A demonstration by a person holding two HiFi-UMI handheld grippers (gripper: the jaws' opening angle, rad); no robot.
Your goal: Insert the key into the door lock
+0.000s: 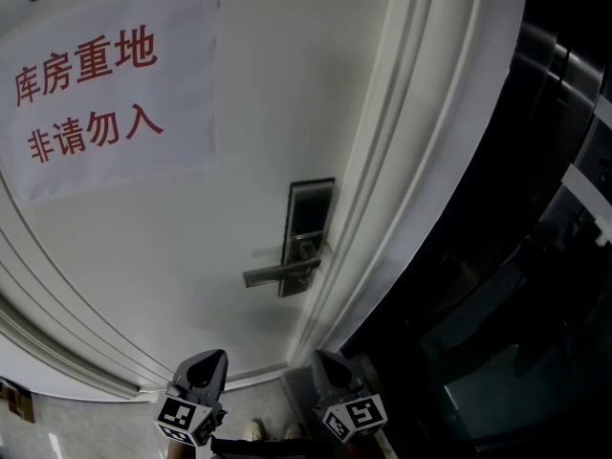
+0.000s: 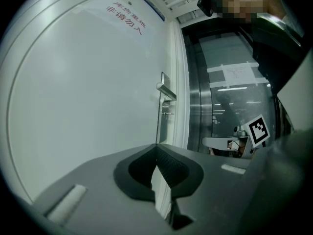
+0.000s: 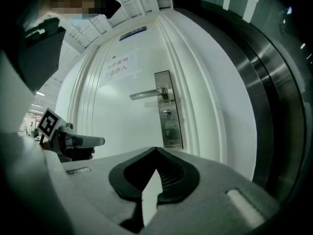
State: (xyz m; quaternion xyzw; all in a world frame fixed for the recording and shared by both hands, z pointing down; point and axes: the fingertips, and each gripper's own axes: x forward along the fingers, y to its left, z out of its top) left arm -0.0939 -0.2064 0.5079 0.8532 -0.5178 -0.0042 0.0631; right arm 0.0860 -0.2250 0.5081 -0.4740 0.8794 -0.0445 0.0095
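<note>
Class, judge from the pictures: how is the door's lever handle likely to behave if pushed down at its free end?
The lever handle looks like solid metal, so probably stiff, not bendy. Fixed at the lock plate, it would likely pivot downward rather than slide. Its smooth sheen suggests whatever pushes it might slip off.

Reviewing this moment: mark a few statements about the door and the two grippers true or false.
1. The sign on the door has blue print. False: the print is red.
2. In the head view, the lever handle sticks out to the left of the lock plate. True.
3. The right gripper has its jaws together. True.
4. The left gripper grips the lever handle. False: it is apart from the door, jaws together, nothing visible between them.
</note>
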